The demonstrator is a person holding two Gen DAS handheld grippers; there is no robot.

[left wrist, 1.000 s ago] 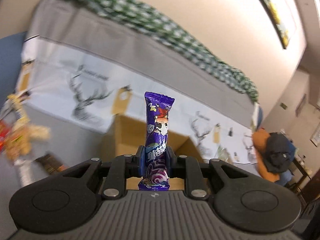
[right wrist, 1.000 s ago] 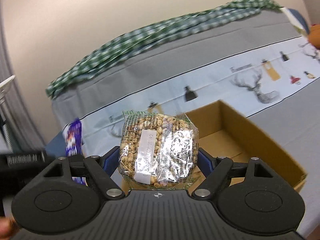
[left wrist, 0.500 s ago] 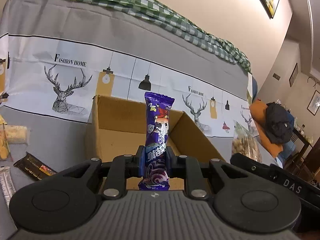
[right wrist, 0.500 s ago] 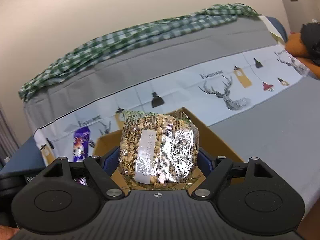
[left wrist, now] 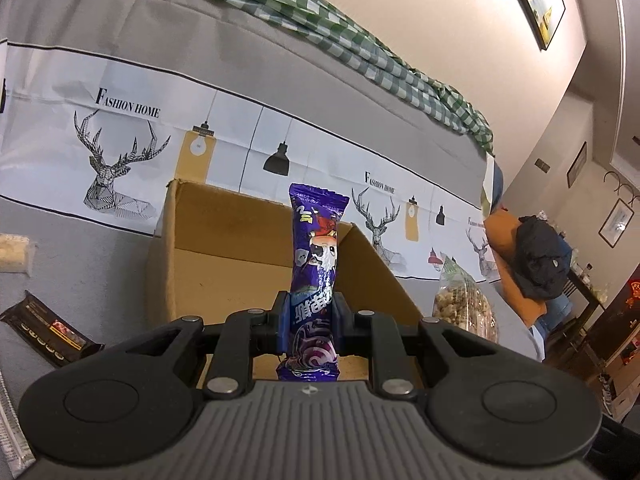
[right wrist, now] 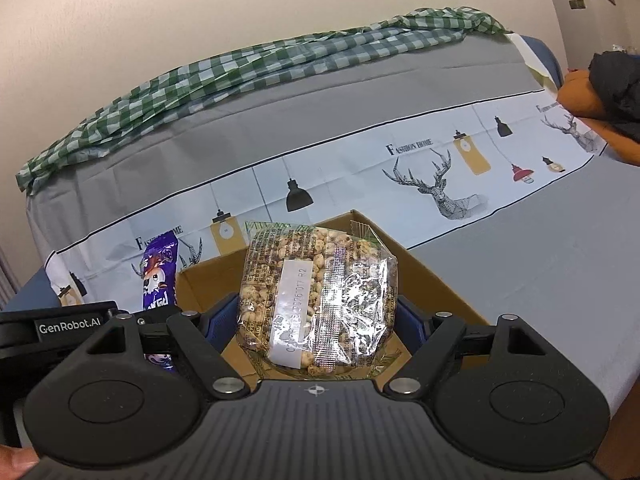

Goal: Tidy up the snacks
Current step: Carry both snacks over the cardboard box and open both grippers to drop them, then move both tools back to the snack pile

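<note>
Left wrist view: the left gripper (left wrist: 308, 312) is clamped on a purple candy wrapper (left wrist: 315, 264), standing upright right in front of the open cardboard box (left wrist: 224, 248). A dark chocolate bar (left wrist: 48, 330) lies on the grey cloth (left wrist: 92, 264) to the left, and the puffed snack bag (left wrist: 464, 304) peeks in from the right.

Right wrist view: the right gripper (right wrist: 318, 318) is squeezing that puffed snack bag (right wrist: 320, 296) over the box's (right wrist: 436, 276) near side. The purple wrapper (right wrist: 160, 276) sits just left, held by the other gripper.
</note>
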